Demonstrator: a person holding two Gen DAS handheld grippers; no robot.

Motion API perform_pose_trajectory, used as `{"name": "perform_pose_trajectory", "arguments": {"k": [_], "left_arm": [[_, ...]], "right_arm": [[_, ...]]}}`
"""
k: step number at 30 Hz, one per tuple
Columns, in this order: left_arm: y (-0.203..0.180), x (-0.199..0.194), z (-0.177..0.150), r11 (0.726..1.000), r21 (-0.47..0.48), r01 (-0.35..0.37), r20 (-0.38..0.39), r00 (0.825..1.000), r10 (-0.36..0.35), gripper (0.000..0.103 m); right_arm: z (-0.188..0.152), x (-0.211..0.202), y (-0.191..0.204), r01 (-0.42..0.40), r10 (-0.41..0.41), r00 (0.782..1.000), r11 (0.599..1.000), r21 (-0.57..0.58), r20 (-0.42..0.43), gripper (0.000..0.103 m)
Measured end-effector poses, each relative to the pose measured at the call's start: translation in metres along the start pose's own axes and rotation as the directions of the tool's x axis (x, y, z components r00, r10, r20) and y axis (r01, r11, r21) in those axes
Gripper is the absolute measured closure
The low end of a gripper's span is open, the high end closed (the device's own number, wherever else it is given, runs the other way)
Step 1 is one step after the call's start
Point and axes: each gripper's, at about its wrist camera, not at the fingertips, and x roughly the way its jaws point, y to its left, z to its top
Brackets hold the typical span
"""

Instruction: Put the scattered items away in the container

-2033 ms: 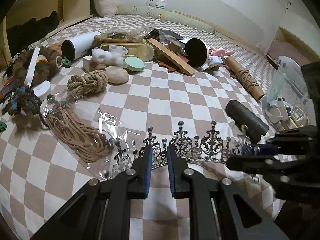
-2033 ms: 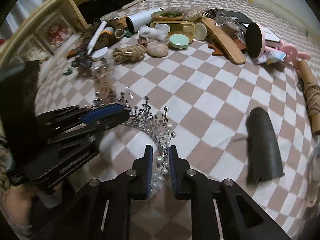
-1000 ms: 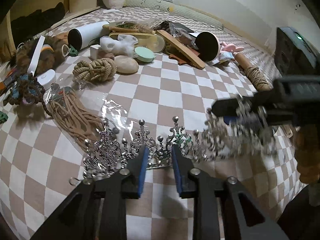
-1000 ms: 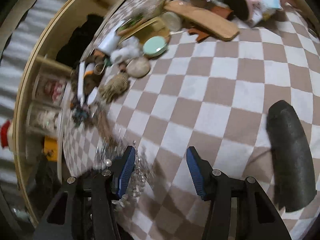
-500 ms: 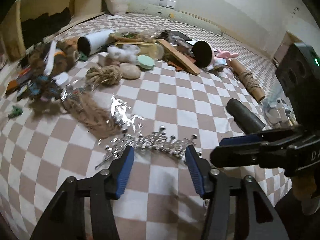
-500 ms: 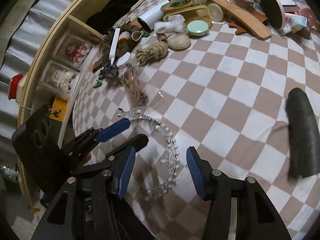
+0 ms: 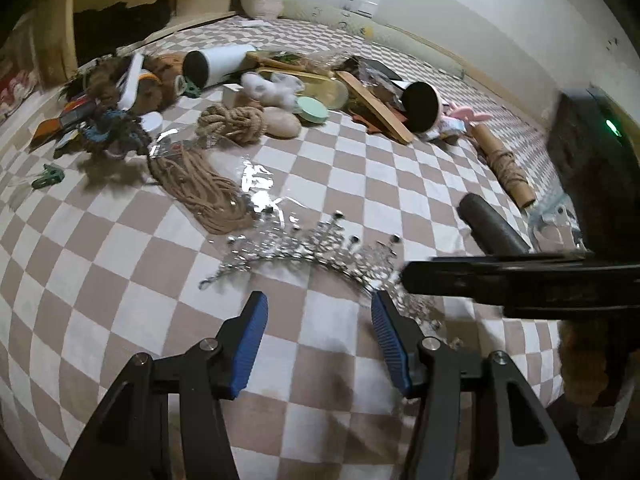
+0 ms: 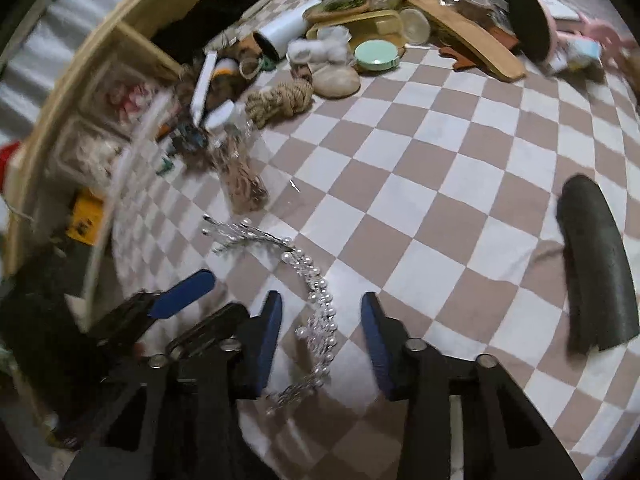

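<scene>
A silver tiara (image 7: 316,250), set with pearls and dark beads, is seen lying on the brown-and-white checked bedspread (image 7: 360,184), near its front edge; in the right wrist view the tiara (image 8: 316,312) curves between the two blue pads, which are drawn up on either side of it without pressing on it; the right gripper (image 8: 322,332) is thus shown with its jaws closing around the band, and nothing is yet gripped. The left gripper (image 7: 316,336) is held just short of the tiara with its jaws about half apart and nothing between them; the ornament's near edge lies just beyond its fingertips. In the left wrist view the right gripper (image 7: 408,278) is seen reaching in from the right, its tips at the tiara's right end. A dark cylinder (image 8: 596,264) lies well apart to the right on the bedspread; a bundle of tan cord in clear wrap (image 7: 196,188) lies just behind the tiara; a knotted rope ball (image 7: 232,122), a smooth stone (image 7: 282,122) and a mint-green round lid (image 7: 312,109) lie farther back among the scattered items; whether the clear object at the far right edge of the left wrist view is the container cannot be told.
</scene>
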Motion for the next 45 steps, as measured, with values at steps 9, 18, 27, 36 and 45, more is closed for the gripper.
{"name": "perform_pose_trajectory", "arguments": {"k": [9,18,27,36,45], "left_arm": [[-0.012,-0.002,0.002,0.998,0.056,0.021,0.008,1.0,-0.022,0.049],[-0.028,-0.005,0.022,0.996,0.066,0.062,0.029,0.998,-0.064,0.049],[-0.05,0.002,0.02,0.991,0.103,0.08,0.008,0.997,-0.082,0.049],[-0.051,-0.004,0.008,0.993,0.109,0.051,-0.006,0.999,-0.05,0.049],[-0.051,0.0,-0.015,0.98,0.176,-0.09,-0.045,0.994,0.1,0.049]], "right_arm": [[-0.008,-0.022,0.0,0.144,-0.139,0.986,0.988,-0.052,0.094,0.097],[-0.026,-0.034,-0.04,0.146,-0.158,0.985,0.977,0.158,0.067,0.097],[-0.034,-0.053,-0.073,-0.051,0.026,0.996,0.942,0.332,0.082,0.095],[-0.045,-0.068,-0.092,-0.032,0.001,0.997,0.92,0.39,0.079,0.095],[-0.057,-0.049,-0.087,0.089,-0.077,0.996,0.933,0.348,-0.048,0.095]]}}
